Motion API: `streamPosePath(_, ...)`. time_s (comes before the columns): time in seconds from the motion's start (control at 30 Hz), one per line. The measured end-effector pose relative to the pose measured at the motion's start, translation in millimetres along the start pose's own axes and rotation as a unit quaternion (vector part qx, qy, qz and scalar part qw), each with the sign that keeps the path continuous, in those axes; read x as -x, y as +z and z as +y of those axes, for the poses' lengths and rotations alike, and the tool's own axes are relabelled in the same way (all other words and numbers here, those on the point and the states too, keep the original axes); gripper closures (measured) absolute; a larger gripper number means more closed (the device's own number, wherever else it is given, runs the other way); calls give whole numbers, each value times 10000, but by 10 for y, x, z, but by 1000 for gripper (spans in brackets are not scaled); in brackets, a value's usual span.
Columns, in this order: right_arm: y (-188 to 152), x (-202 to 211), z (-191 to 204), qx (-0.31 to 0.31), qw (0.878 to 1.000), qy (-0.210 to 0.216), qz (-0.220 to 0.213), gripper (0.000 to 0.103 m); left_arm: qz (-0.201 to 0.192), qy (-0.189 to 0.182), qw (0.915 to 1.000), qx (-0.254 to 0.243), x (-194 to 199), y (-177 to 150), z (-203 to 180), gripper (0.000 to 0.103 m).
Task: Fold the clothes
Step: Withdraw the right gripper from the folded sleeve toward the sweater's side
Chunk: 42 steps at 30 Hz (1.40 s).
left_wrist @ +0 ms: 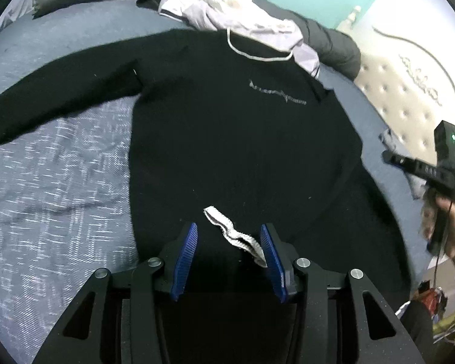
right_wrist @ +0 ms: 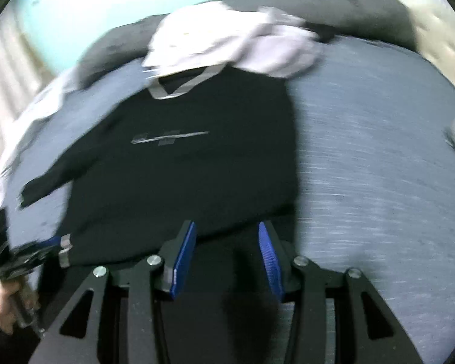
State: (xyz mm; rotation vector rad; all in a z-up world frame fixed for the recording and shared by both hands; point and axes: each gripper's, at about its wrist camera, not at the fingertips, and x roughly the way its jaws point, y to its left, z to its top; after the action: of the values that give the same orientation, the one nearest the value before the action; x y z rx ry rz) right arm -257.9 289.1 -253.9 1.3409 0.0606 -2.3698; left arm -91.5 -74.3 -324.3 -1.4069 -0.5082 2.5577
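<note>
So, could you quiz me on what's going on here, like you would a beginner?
1. What colour is the sweatshirt spread on the bed? A) black B) red C) yellow
2. True or false: the left gripper has its fingers clamped shut.
3. Fill in: a pale crumpled garment lies by the sweatshirt's ____.
Key: 1 A. 2 False: they stand apart, with a white strip lying between them. 3 Collar.
</note>
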Motion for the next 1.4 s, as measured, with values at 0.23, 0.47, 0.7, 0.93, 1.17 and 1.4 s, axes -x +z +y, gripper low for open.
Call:
streamPosePath(0.23,10,-222,-540,-18,9985,-464,274,59,130,119,9998,-63,-139,4,-21,55)
streamPosePath(0.47,71,-465,-504,280,9978,-508,309,59,177,161,9997,-104,-204,-15,-29,56)
streamPosePath(0.7,136,-733,-359,725,9948,-629,344,59,178,180,9996,-137,-215,-21,-30,55)
streamPosePath(0.93,276,-806,-441,739,9929,-929,-52,59,178,190,9995,-159,-241,-33,-42,56)
streamPosePath(1.17,249,-792,-418,721,9927,-917,-316,61,182,176,9995,-173,-221,-36,-32,55)
streamPosePath(1.4,253,-856,-444,838,9920,-913,-232,63,188,223,9994,-207,-228,-33,-49,55)
